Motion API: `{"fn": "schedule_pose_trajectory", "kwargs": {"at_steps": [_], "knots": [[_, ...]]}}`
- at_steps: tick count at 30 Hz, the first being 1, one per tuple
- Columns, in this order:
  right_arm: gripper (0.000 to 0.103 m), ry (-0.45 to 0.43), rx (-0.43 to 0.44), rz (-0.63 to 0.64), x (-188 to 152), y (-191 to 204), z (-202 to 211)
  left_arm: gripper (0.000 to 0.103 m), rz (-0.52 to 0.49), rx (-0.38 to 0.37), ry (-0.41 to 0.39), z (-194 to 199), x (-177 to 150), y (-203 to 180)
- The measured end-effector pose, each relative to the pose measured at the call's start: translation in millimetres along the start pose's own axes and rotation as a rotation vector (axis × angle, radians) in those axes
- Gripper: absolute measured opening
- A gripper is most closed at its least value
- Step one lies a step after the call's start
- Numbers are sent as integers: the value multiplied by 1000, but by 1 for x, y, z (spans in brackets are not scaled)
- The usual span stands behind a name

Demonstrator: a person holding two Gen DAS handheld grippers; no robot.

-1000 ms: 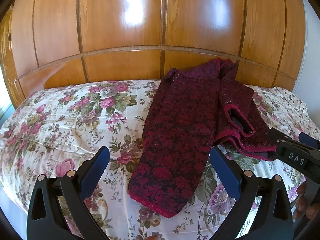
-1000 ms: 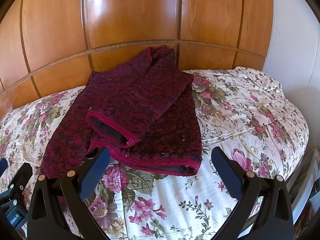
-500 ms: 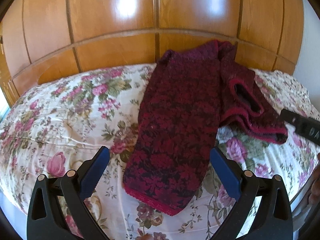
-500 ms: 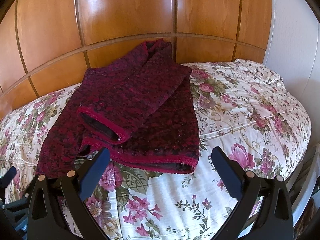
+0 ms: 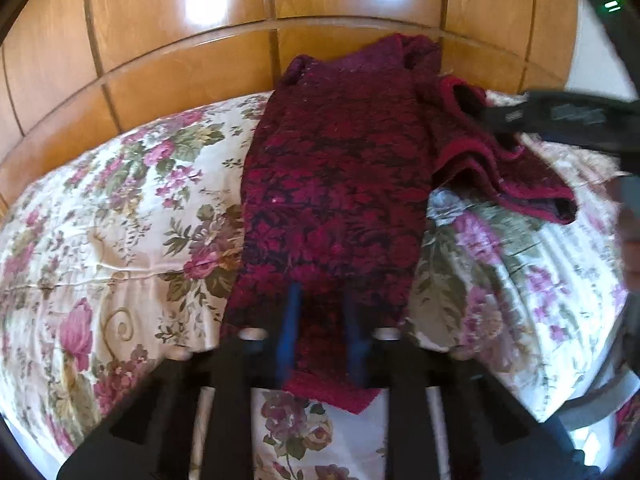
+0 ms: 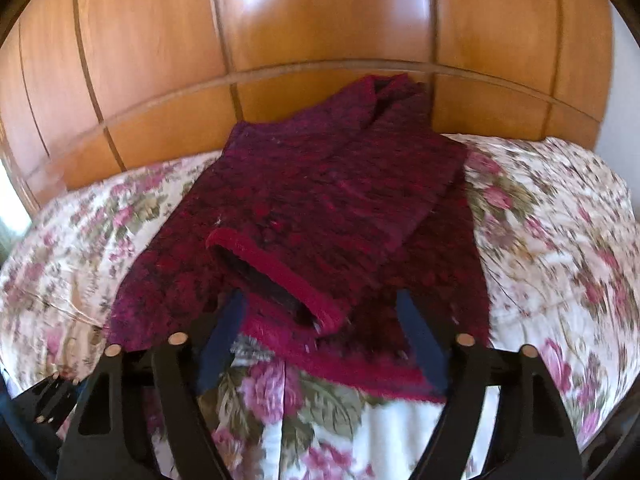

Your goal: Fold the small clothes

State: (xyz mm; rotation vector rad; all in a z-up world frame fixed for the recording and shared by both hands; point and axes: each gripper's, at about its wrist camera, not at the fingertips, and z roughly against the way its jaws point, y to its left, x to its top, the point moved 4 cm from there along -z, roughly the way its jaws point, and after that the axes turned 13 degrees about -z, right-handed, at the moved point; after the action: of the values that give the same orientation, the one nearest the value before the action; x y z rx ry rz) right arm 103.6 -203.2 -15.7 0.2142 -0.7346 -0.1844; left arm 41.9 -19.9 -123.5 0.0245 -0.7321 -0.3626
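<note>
A dark red patterned knit garment (image 5: 336, 184) lies on the flowered bedspread (image 5: 120, 216), partly folded, with a sleeve cuff (image 6: 280, 276) lying on top. My left gripper (image 5: 322, 344) has its blue fingers (image 5: 290, 336) close together around the garment's near hem strip. My right gripper (image 6: 320, 344) stands open, its fingers (image 6: 222, 340) either side of the cuff and the right hem. The right gripper's body (image 5: 568, 116) shows in the left wrist view over the garment's right fold.
A glossy wooden headboard (image 6: 320, 40) rises behind the bed. The bedspread (image 6: 560, 240) stretches right to the bed's edge, with a white wall (image 5: 592, 48) at far right.
My left gripper moved forward onto the near hem and its fingers closed on it. My right gripper moved forward and left over the cuff, narrowing a little but still open.
</note>
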Motion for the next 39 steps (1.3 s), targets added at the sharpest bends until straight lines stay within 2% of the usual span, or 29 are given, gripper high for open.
{"fn": "schedule_pose_trajectory", "kwargs": {"at_steps": [1, 2, 4, 8, 10, 12, 14, 16, 23, 24, 28, 30, 32, 33, 34, 35, 36, 37, 38, 39], "knots": [[57, 13, 7, 2, 3, 2, -8, 2, 5, -13, -9, 4, 2, 1], [36, 29, 21, 4, 7, 4, -15, 1, 11, -27, -23, 9, 4, 2], [5, 30, 38, 6, 15, 4, -16, 0, 49, -82, -77, 27, 13, 13], [4, -29, 76, -21, 37, -13, 8, 0, 146, -114, -169, 57, 36, 51], [4, -87, 47, -45, 54, -35, 25, 0, 197, -96, -203, 64, 50, 80], [4, -122, 17, -86, 70, -62, 36, 0, 237, -55, -220, 62, 64, 109], [4, -168, -67, -135, 93, -102, 43, 0, 265, -6, -225, 56, 77, 135], [4, -178, -114, -189, 112, -136, 42, 0, 293, 56, -217, 43, 93, 166], [4, -153, -349, -403, 159, -263, 14, 0, 471, 265, -126, -7, 132, 287], [4, -140, -392, -431, 163, -281, 7, 0, 487, 322, -99, -18, 138, 307], [4, -76, -488, -545, 162, -333, -18, 0, 535, 454, 25, -52, 145, 358], [5, -40, -521, -586, 158, -348, -27, 0, 591, 491, 88, -65, 139, 377], [14, -15, -550, -600, 149, -356, -32, 0, 623, 540, 109, -72, 136, 387], [22, -13, -561, -598, 145, -358, -31, 0, 626, 543, 115, -74, 135, 387], [49, -13, -553, -603, 139, -358, -29, 2, 626, 545, 129, -76, 133, 387], [70, -19, -533, -609, 134, -356, -25, 9, 628, 546, 144, -77, 132, 386], [72, -33, -510, -605, 130, -353, -21, 36, 640, 535, 128, -71, 128, 380], [74, -39, -489, -584, 123, -342, -17, 67, 648, 528, 100, -66, 126, 375], [76, -36, -458, -564, 114, -331, -11, 75, 652, 534, 45, -55, 123, 369], [77, -31, -425, -557, 109, -322, -11, 76, 653, 534, -28, -40, 119, 356]]}}
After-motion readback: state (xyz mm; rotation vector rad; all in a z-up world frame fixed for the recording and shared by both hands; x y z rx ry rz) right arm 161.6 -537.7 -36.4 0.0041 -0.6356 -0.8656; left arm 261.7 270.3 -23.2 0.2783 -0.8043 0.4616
